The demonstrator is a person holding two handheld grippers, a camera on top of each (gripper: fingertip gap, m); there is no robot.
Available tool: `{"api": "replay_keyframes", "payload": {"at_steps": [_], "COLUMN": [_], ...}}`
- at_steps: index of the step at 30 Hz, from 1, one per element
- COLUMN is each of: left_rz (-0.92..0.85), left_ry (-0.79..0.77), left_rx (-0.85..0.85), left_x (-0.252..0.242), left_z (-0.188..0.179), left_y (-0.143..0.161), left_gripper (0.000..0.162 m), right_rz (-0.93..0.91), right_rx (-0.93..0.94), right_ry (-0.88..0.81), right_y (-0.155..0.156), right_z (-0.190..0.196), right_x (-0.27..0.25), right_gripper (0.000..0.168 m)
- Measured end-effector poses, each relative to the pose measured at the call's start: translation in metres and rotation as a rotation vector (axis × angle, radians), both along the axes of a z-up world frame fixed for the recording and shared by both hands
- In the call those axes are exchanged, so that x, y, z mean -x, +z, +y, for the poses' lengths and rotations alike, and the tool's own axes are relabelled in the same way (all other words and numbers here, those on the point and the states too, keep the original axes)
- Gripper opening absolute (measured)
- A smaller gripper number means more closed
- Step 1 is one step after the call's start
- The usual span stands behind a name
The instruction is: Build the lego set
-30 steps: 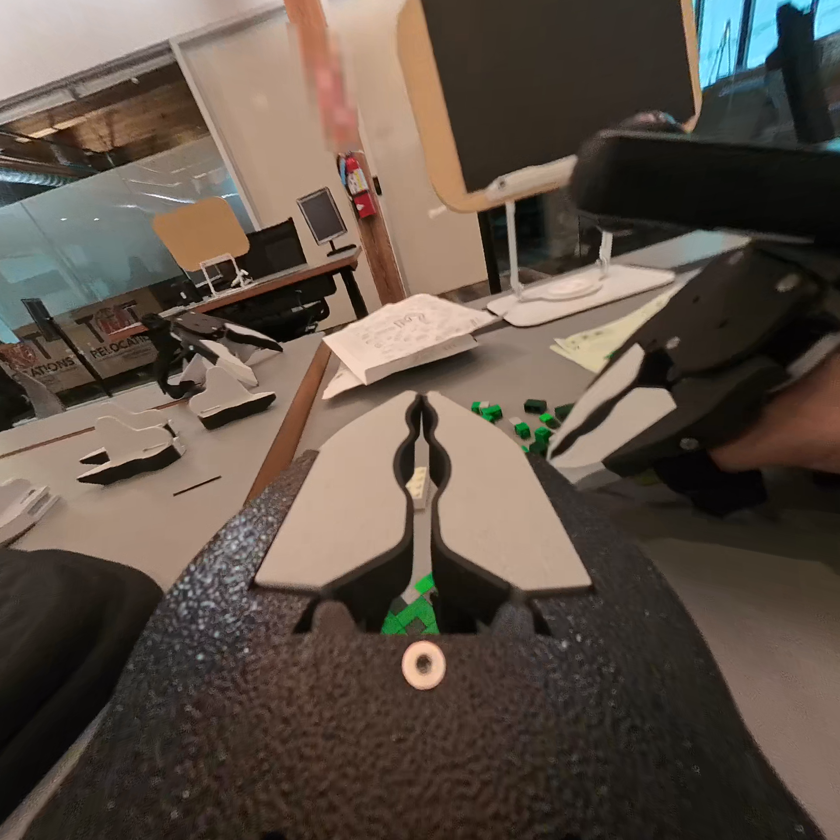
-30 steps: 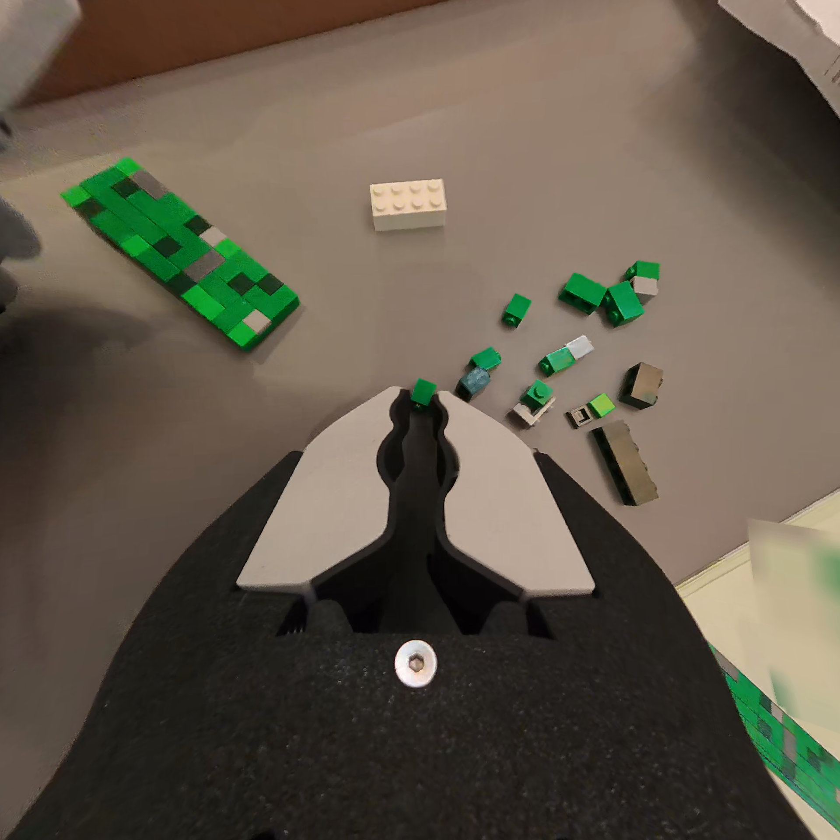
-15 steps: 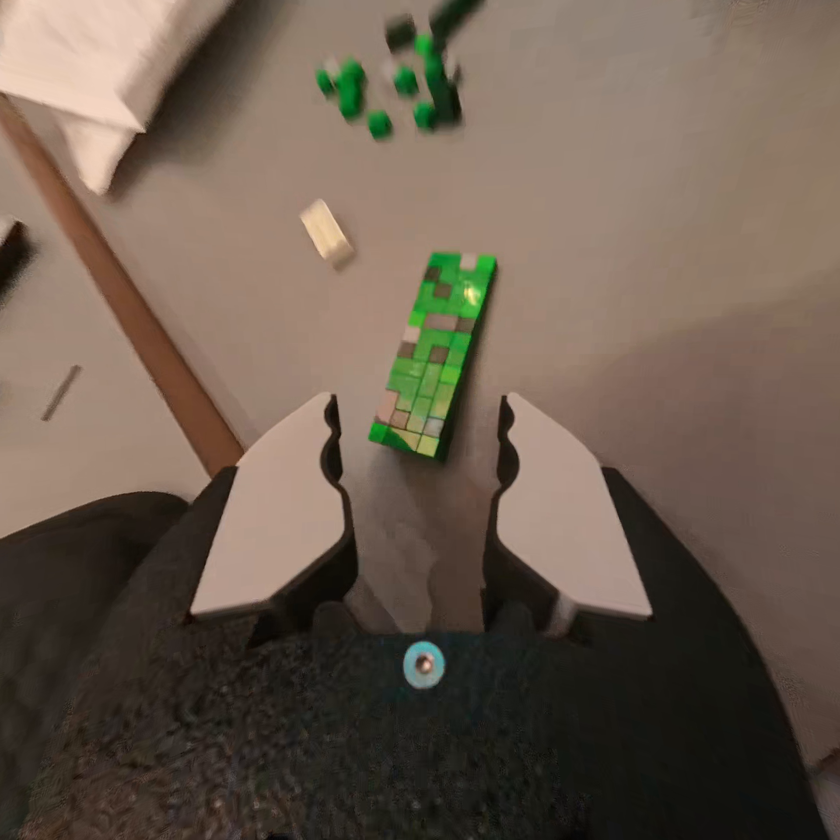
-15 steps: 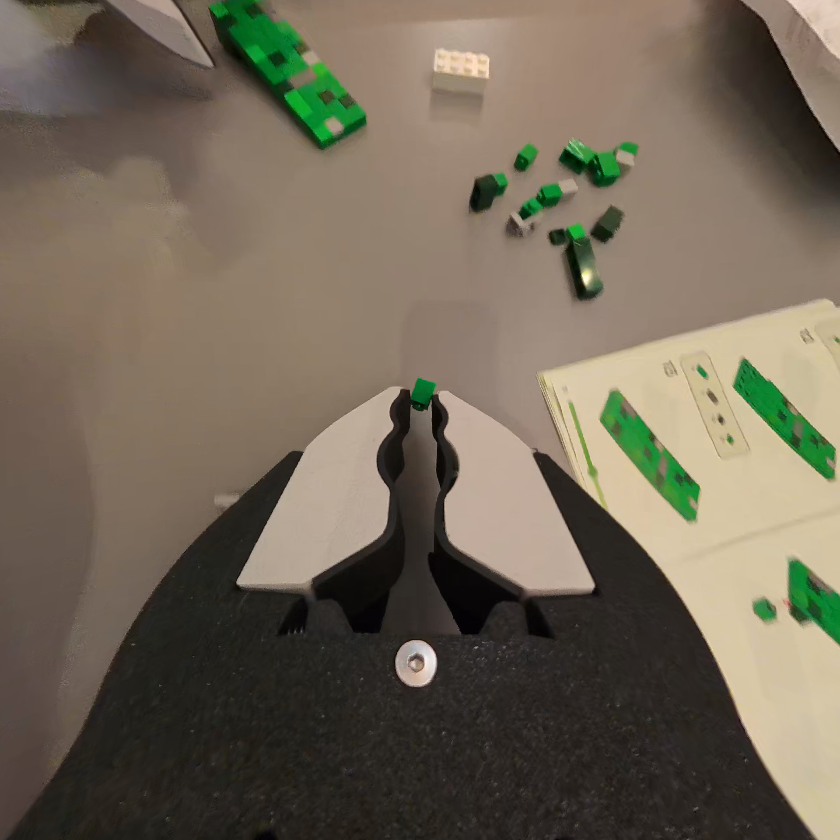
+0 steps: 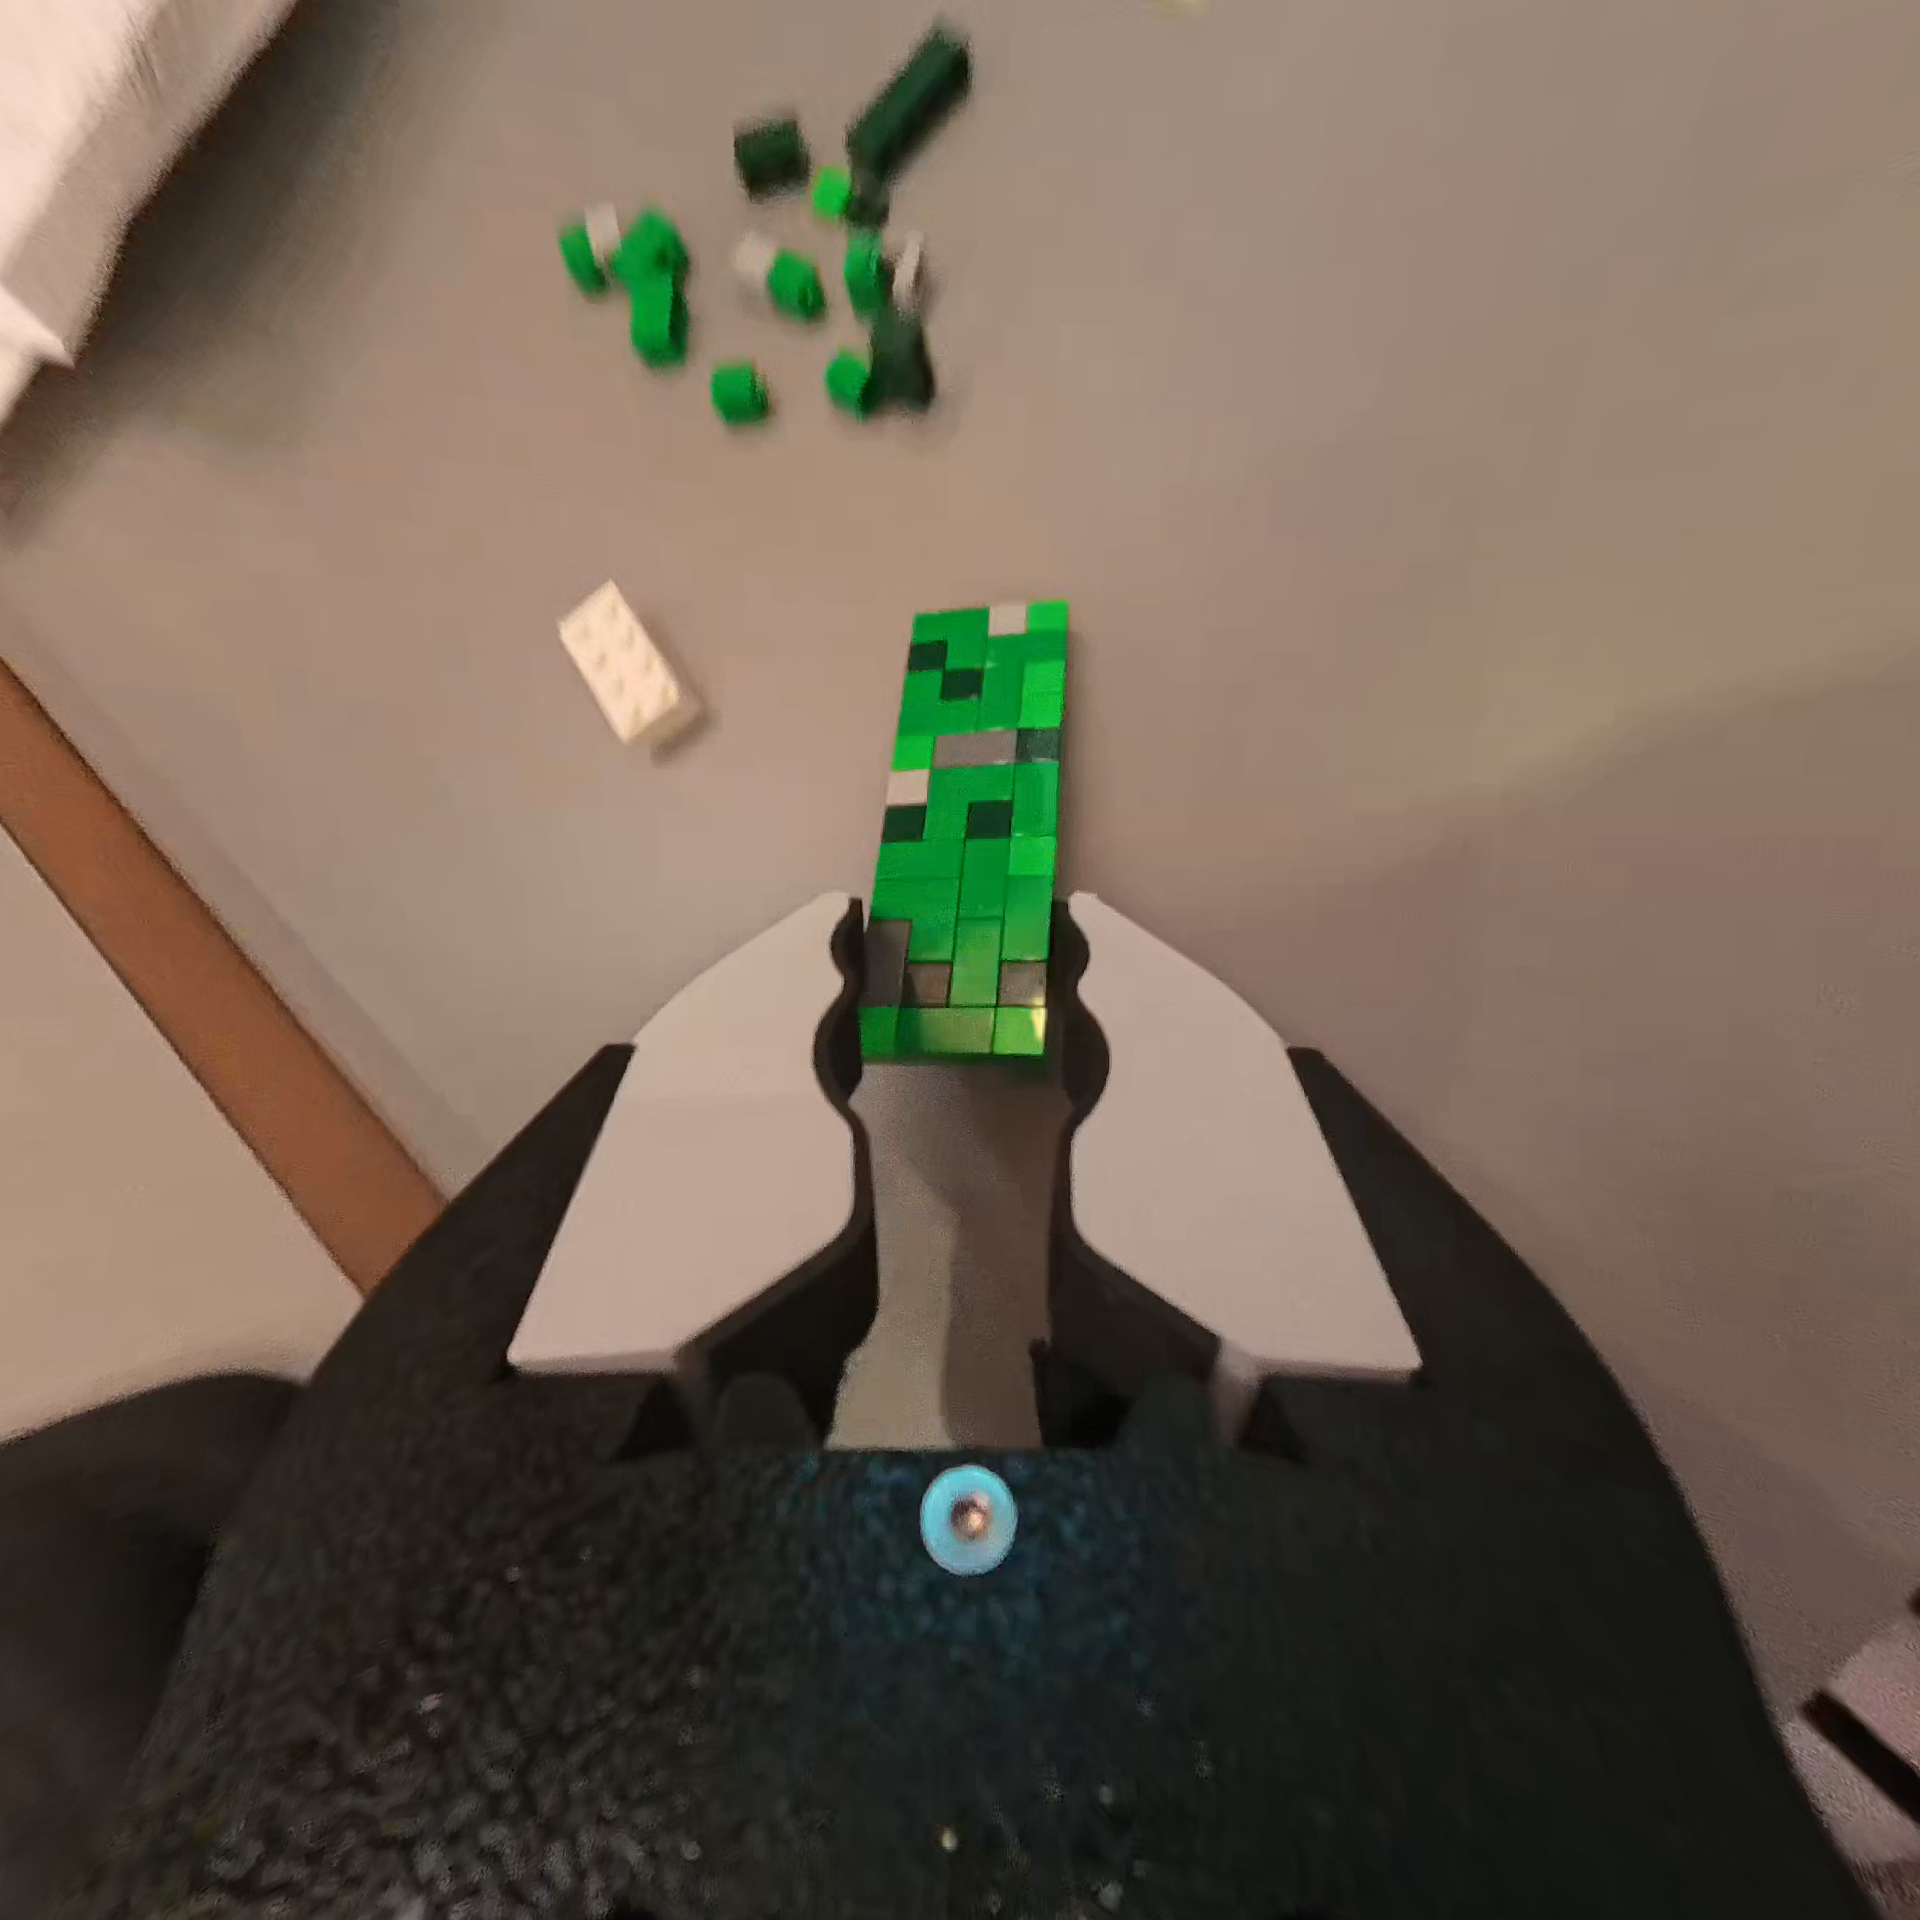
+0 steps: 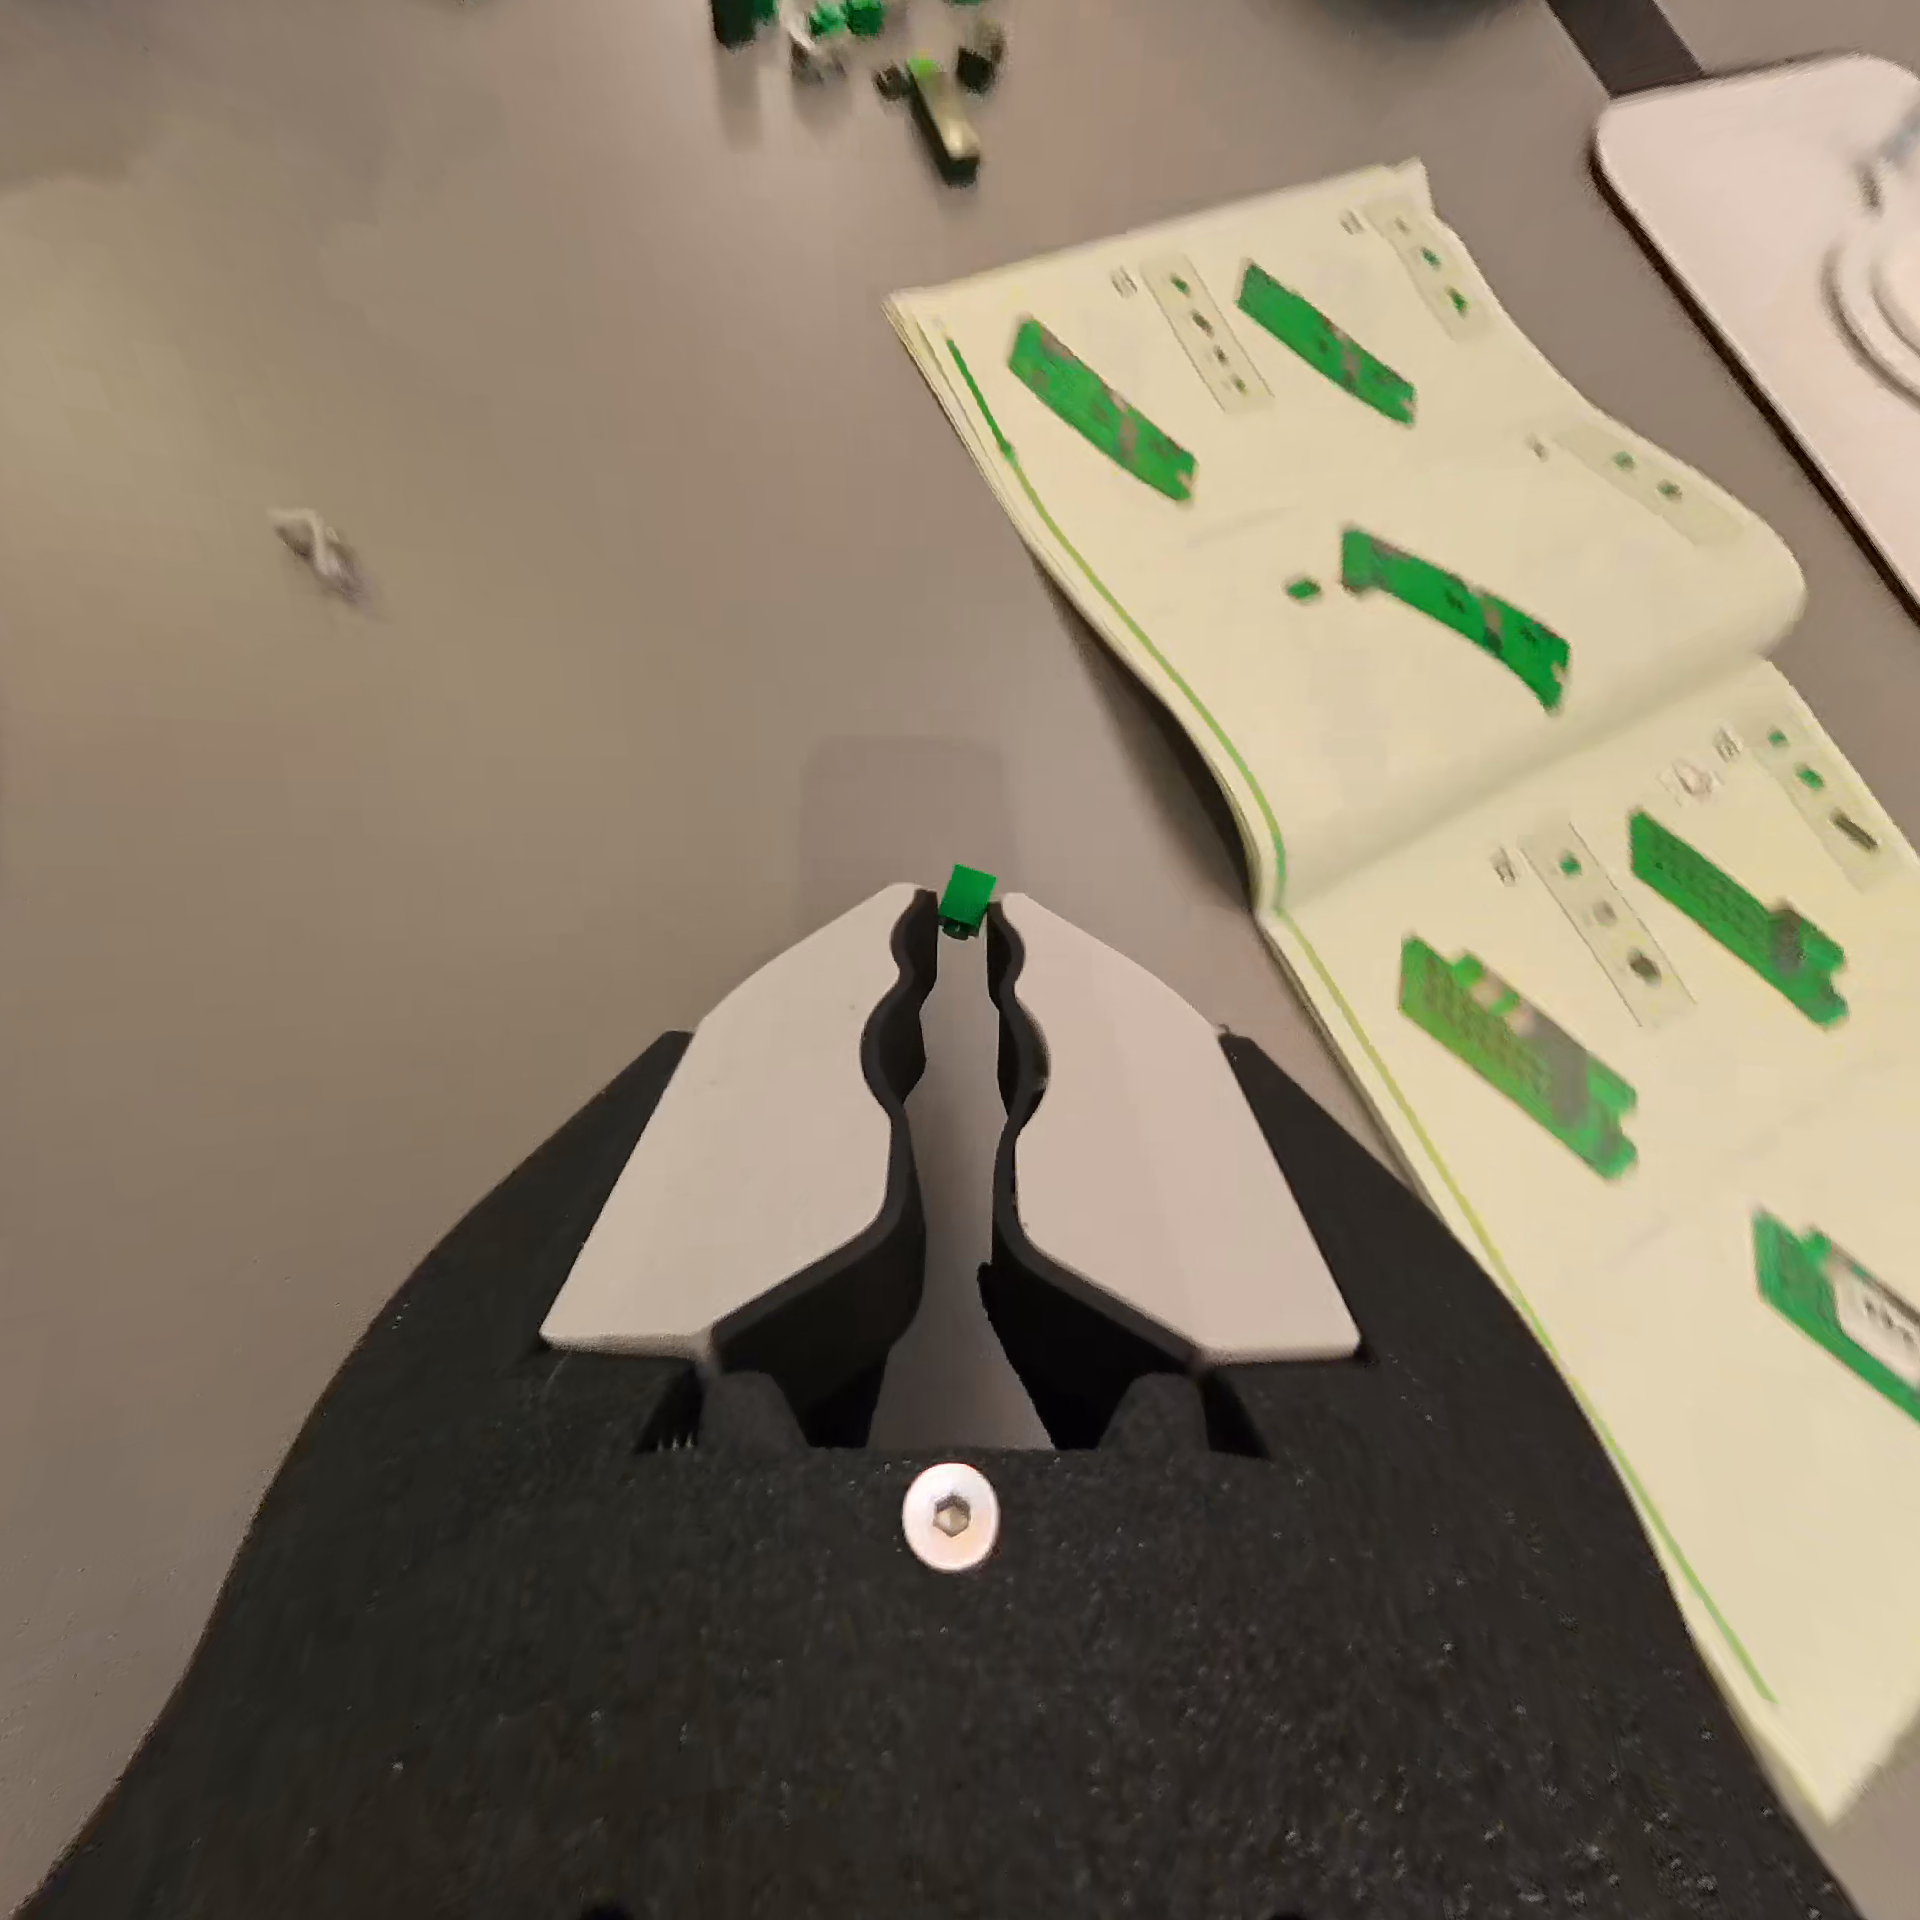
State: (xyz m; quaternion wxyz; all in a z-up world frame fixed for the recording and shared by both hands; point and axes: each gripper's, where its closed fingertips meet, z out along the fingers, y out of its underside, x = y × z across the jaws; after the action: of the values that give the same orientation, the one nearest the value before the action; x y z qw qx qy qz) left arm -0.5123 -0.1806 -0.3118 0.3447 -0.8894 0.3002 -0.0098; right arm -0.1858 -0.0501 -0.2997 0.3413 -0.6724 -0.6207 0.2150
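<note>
A long green tiled lego plate [image 5: 971, 821] with dark and grey squares lies flat on the grey table. My left gripper [image 5: 961, 914] has its two fingers against both long sides of the plate's near end, shut on it. My right gripper [image 6: 956, 914] is shut on a small green brick [image 6: 966, 896] at its fingertips and holds it above the bare table, left of the open instruction booklet [image 6: 1455, 644]. The plate does not show in the right wrist view.
Several loose green, dark and grey pieces [image 5: 769, 260] lie beyond the plate; they also show at the top of the right wrist view [image 6: 935, 94]. A white brick [image 5: 629, 665] lies to the plate's left. A wooden table seam [image 5: 208, 987] and white paper [image 5: 73, 156] are at left. A white stand base [image 6: 1766, 270] is at far right. Spacing between my two grippers at the tips: around 35 centimetres.
My left gripper swung down from facing the room, opened wide, then closed on the plate's near end. My right gripper drew back from the loose pieces toward the booklet, still holding the green brick.
</note>
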Motion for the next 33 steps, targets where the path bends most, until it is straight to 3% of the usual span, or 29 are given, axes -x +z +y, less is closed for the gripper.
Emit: {"api": "replay_keyframes", "payload": {"at_steps": [1,6,10,13,16,19,22,25,27,30,33], "left_rz": [-0.017,-0.232,-0.492,-0.654,-0.746,-0.772,-0.788,-0.796,-0.817,-0.881,-0.807], "left_ry": [-0.008,-0.070,-0.170,-0.234,-0.309,-0.391,-0.464,-0.507,-0.527,-0.509,-0.489], "left_rx": [-0.039,-0.262,-0.280,-0.234,-0.150,-0.071,0.000,0.044,0.070,0.055,-0.052], "left_x": [-0.011,-0.092,-0.167,-0.212,-0.251,-0.285,-0.311,-0.325,-0.330,-0.329,-0.318], "left_z": [0.006,0.044,0.069,0.083,0.090,0.092,0.090,0.089,0.087,0.091,0.099], "left_y": [0.008,0.061,0.085,0.093,0.093,0.088,0.086,0.083,0.083,0.087,0.083], "left_gripper": [0.034,0.034,0.034,0.034,0.034,0.034,0.034,0.034,0.035,0.071,0.083], "right_rz": [-0.011,-0.052,-0.033,0.001,0.161,0.279,0.239,0.243,0.281,0.264,0.221], "right_rx": [0.002,-0.025,-0.026,-0.070,-0.255,-0.452,-0.600,-0.630,-0.612,-0.450,-0.141], "right_ry": [-0.016,-0.054,-0.028,-0.046,-0.020,0.137,0.212,0.262,0.291,0.264,0.147], "right_y": [-0.002,-0.008,-0.015,-0.006,0.037,0.074,0.079,0.076,0.078,0.066,0.045], "right_z": [0.003,0.009,0.006,0.009,0.009,-0.012,-0.016,-0.016,-0.020,-0.015,-0.003], "right_x": [-0.011,-0.055,-0.068,-0.075,-0.068,-0.046,-0.032,-0.028,-0.027,-0.029,-0.032], "right_gripper": [0.008,0.008,0.013,0.054,0.071,0.065,0.054,0.035,0.015,0.008,0.007]}}
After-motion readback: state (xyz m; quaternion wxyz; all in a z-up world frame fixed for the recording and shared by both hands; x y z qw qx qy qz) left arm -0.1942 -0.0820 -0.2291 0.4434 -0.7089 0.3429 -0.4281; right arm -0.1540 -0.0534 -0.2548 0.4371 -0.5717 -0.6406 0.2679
